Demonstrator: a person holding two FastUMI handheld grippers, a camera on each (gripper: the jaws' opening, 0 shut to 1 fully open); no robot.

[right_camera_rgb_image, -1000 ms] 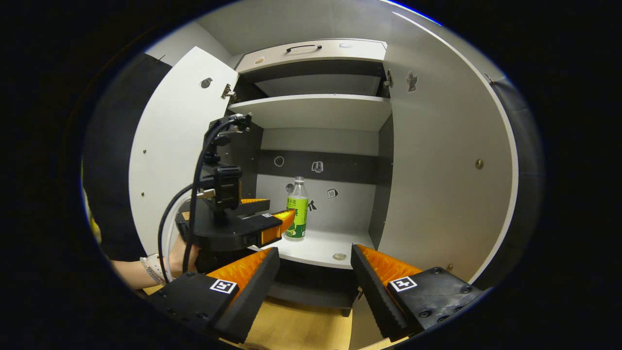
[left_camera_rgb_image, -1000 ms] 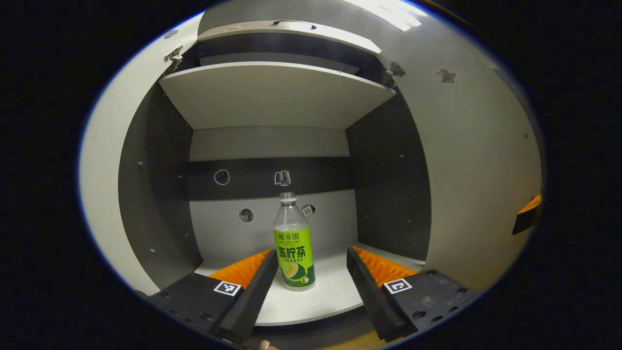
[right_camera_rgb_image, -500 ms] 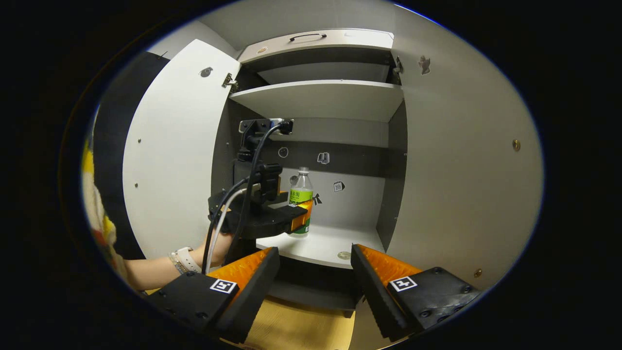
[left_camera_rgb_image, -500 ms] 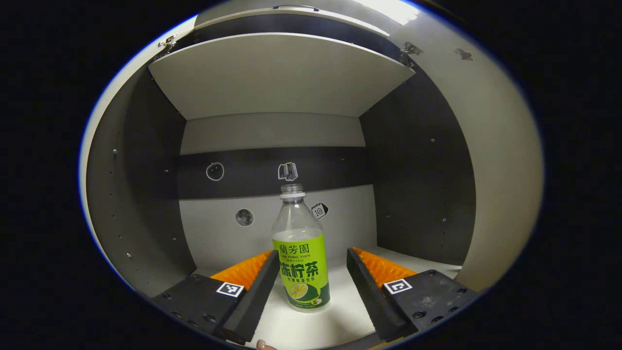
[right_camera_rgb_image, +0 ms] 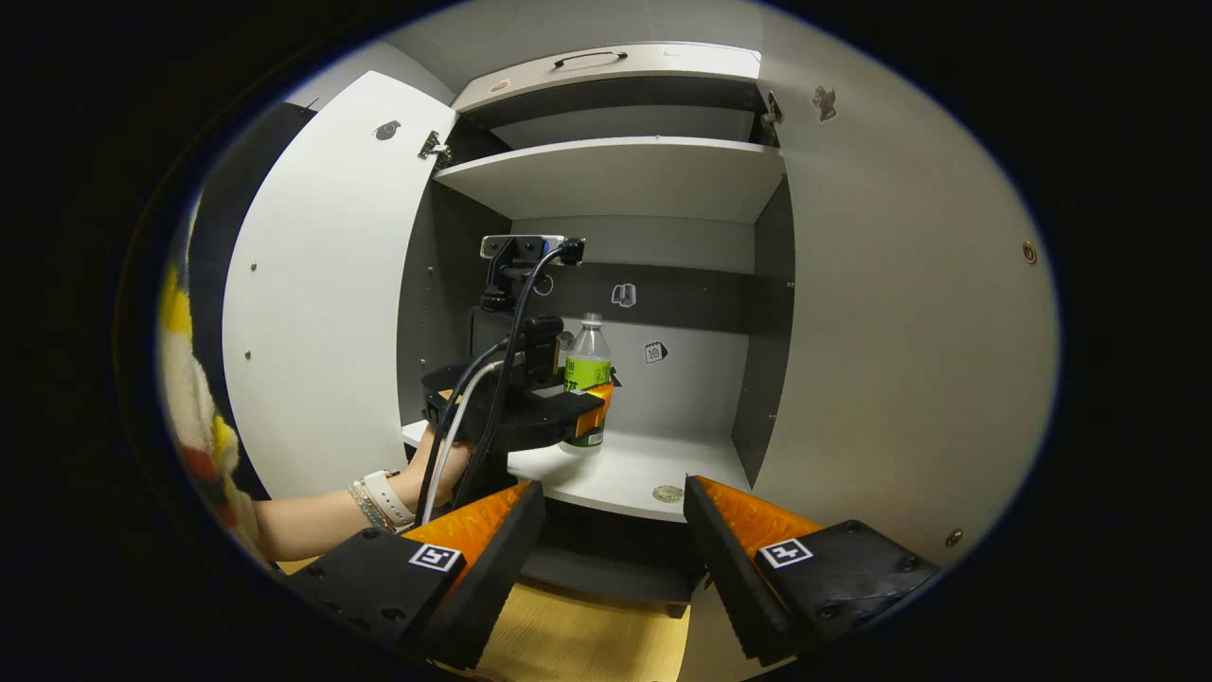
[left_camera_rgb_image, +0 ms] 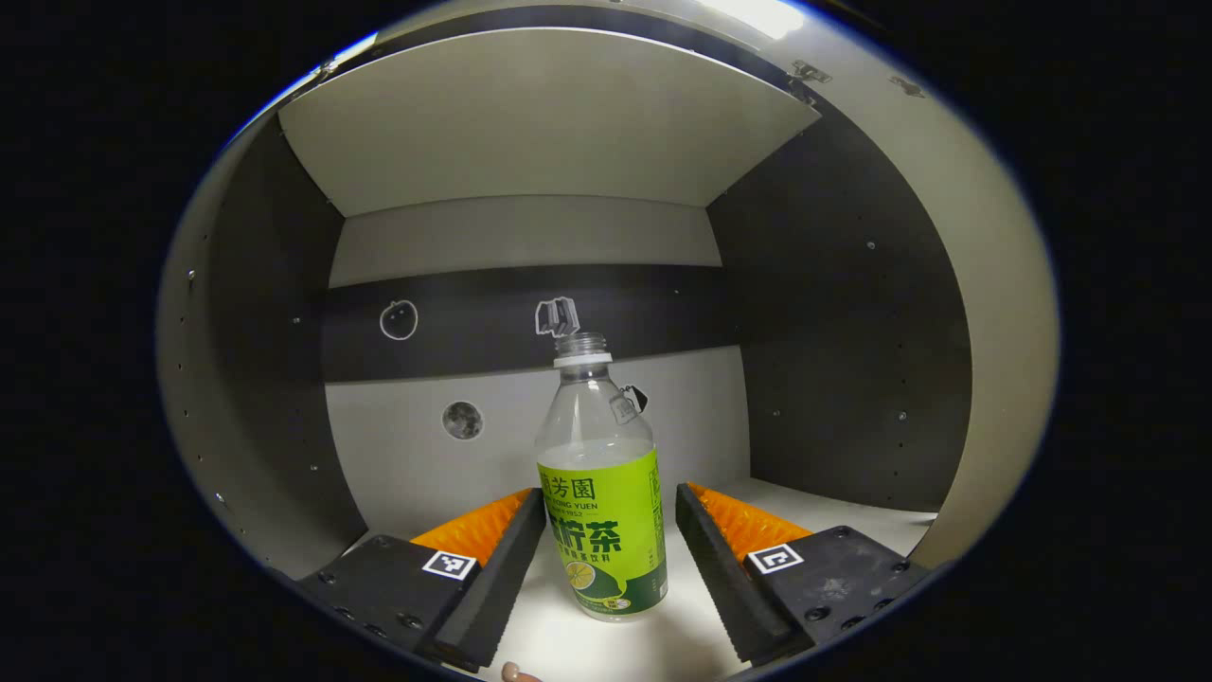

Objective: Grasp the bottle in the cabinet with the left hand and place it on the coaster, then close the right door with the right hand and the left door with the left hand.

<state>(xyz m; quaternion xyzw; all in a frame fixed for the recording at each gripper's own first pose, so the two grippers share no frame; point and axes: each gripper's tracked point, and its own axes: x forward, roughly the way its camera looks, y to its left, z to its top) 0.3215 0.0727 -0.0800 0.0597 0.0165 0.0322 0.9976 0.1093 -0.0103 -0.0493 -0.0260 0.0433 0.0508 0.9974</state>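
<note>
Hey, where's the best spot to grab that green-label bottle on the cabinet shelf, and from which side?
Grip the bottle around its labelled lower body, coming straight in from the cabinet's open front. It stands upright, and the left gripper already has an open finger on each side of that straight-walled part, likely steadier than the tapering neck.

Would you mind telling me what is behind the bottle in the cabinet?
Behind the bottle is the cabinet's back panel, pale with a dark band across it and small stickers. One sticker shows partly through the clear neck; whatever lies behind the green label is covered.
</note>
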